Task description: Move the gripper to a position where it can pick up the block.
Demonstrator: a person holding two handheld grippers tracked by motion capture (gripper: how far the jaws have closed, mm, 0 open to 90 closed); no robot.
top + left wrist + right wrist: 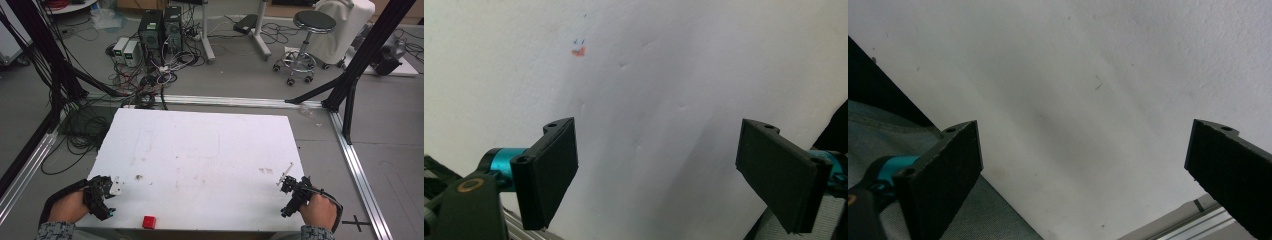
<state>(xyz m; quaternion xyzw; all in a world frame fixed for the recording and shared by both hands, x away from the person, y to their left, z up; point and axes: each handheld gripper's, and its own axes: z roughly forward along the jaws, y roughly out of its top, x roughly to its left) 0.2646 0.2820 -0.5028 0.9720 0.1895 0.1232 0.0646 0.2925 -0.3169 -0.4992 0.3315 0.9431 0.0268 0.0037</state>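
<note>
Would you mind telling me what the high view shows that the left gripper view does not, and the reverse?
High view alone: the small red block at the near edge of the white table, the right gripper at the near right corner, both hands, and the stool and computer towers on the floor beyond.

Left gripper view alone: a small orange mark on the tabletop.

Both: the white tabletop and the left gripper, jaws wide apart, nothing between them.

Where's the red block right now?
In the high view, the red block sits at the near edge of the white table, left of centre, nearer the left gripper than the right gripper.
</note>
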